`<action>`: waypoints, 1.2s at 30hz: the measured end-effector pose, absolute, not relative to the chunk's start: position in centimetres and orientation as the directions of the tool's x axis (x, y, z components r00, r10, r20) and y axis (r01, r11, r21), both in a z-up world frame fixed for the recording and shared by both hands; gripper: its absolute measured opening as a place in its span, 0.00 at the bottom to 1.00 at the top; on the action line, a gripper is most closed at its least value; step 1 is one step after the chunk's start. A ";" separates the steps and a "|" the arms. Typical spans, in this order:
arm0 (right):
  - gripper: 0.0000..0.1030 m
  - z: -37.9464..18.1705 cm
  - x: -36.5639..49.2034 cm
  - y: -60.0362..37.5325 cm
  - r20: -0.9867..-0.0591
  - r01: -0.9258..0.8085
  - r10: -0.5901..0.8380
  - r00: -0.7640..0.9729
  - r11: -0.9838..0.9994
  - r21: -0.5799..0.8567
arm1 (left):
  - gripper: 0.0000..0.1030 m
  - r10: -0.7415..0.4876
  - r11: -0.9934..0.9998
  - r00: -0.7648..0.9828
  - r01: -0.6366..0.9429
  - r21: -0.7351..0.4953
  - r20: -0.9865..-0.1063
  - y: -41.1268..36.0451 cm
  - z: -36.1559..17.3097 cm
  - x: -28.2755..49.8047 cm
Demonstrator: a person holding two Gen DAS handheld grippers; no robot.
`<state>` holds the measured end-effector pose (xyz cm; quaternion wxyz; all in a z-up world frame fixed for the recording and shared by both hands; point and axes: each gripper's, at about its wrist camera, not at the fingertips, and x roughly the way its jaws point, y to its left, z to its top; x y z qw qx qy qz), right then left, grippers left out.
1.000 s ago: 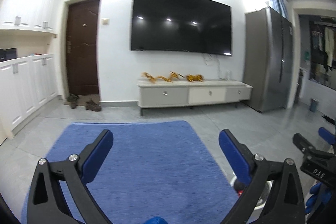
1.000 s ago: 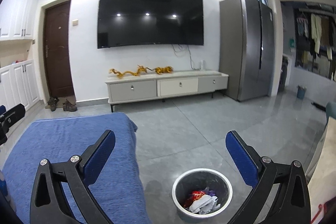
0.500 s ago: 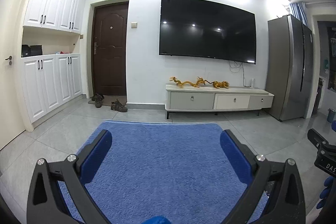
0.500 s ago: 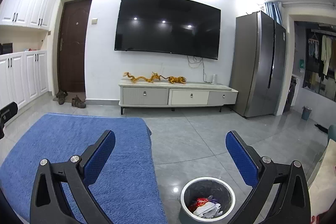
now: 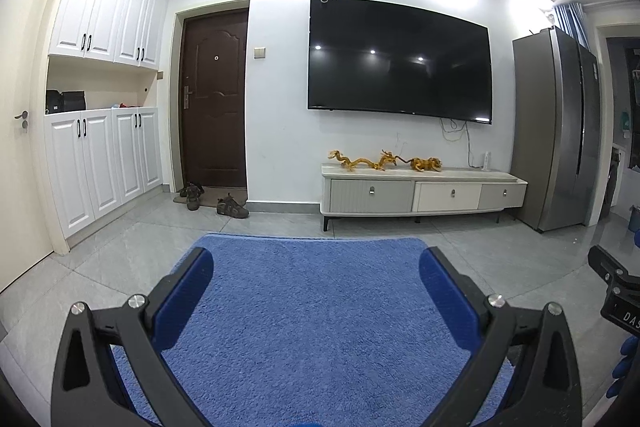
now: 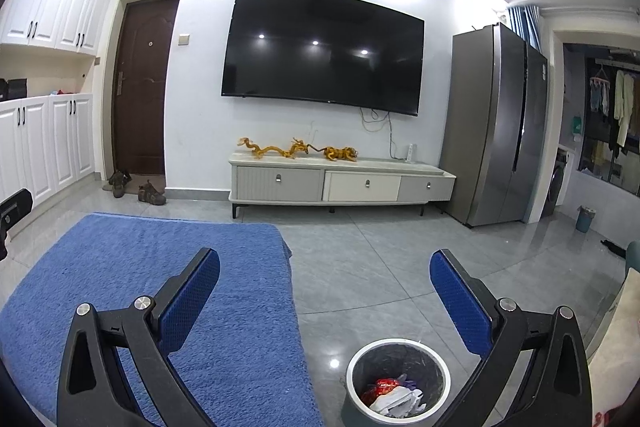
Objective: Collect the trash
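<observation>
A round trash bin with a white rim stands on the grey floor at the lower right of the right wrist view. It holds red, white and purple trash. My right gripper is open and empty, held above the floor between the bin and the rug. My left gripper is open and empty above the blue rug. The rug also shows in the right wrist view. No loose trash shows on the rug or floor.
A TV hangs above a low cabinet with golden figurines. A fridge stands right, white cupboards and a brown door with shoes left. A small blue bin is far right.
Both grippers have swung to the left and tilted up a little, so more of the door and cupboards shows. Both stay open and empty.
</observation>
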<state>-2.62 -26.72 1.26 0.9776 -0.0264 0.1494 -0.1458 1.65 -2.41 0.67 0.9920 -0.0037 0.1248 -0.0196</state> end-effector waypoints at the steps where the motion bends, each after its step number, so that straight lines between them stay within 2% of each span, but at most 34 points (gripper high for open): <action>1: 1.00 1.2 -2.6 -26.8 -0.285 0.278 -0.293 0.913 0.956 -0.094 | 1.00 -0.038 0.999 0.968 0.037 -0.008 -0.248 -2.5 0.6 1.7; 36: 1.00 0.5 -2.2 -27.4 -0.284 0.307 -0.323 0.903 0.946 -0.099 | 1.00 -0.062 0.998 0.955 0.067 0.005 -0.289 -2.5 0.1 2.4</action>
